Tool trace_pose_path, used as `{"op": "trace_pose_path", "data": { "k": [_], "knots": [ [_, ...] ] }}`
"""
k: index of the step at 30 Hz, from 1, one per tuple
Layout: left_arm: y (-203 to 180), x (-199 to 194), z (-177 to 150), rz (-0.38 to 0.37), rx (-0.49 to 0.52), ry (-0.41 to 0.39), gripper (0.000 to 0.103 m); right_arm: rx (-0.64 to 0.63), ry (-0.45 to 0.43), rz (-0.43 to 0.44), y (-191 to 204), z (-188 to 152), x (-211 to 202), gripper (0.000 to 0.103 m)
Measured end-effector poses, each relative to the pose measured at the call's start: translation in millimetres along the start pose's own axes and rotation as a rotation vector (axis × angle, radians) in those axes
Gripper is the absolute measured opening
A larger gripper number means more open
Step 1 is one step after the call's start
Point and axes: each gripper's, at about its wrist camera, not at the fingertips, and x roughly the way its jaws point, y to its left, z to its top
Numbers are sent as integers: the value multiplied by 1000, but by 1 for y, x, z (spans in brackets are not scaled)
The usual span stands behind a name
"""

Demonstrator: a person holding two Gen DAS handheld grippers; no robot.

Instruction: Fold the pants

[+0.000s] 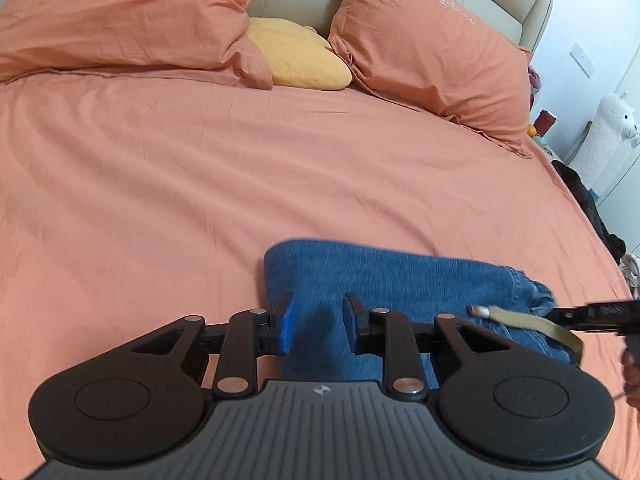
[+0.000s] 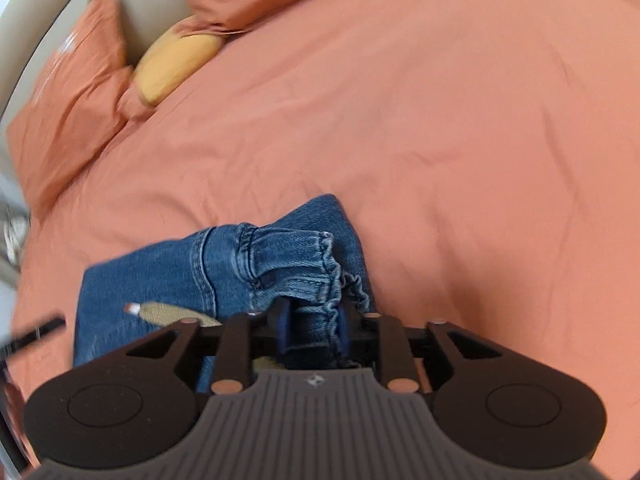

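Folded jeans on an orange bed, a gripper at each end

The left gripper [image 1: 318, 322] hovers narrowly parted and empty over the jeans [image 1: 392, 280]; the right gripper [image 2: 314, 330] has the gathered waistband [image 2: 320, 268] between its jaws, pressing or not I cannot tell. A tan drawstring [image 1: 520, 322] lies across the denim. Only the left view shows the far pillow's [image 1: 432, 40] white embroidered flower and script, unreadable; a yellow cushion [image 1: 298, 56] sits between pillows.

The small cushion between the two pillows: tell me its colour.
Yellow; the cushion shows best in the left wrist view.
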Motion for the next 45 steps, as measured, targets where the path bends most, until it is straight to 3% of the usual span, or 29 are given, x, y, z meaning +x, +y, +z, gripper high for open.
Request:
{"op": "trace_pose_path", "data": {
  "k": [4,7,9,11,13,17,21,24,29,36,40,45],
  "knots": [
    [-10,7,11,38,92,-4,29,-128,-82,-40,19,3,-32,32],
    [-13,18,16,54,119,12,29,-208,-153,-26,38,9,-43,23],
    [-11,29,17,52,104,42,29,-234,-139,-9,50,14,-30,15],
    [-4,39,17,46,51,63,29,-237,-101,-47,53,14,-9,9],
    [0,48,16,65,36,80,29,-219,-78,-92,45,14,9,10],
    [1,70,8,135,58,150,26,-170,-56,-94,33,18,31,10],
    [-5,59,9,168,84,151,25,-206,-78,-131,45,13,21,10],
    [-12,34,2,166,132,120,24,-238,-149,-135,53,-8,-9,14],
    [-28,-18,-28,85,190,65,24,-249,-261,-112,58,-70,-56,14],
    [-54,-67,-74,4,192,51,24,-207,-310,-141,46,-134,-57,15],
    [-58,-66,-104,52,204,103,24,-183,-319,-159,36,-156,-44,12],
    [-43,-58,-127,110,151,138,24,-182,-303,-153,28,-156,-34,7]
  ]
}}
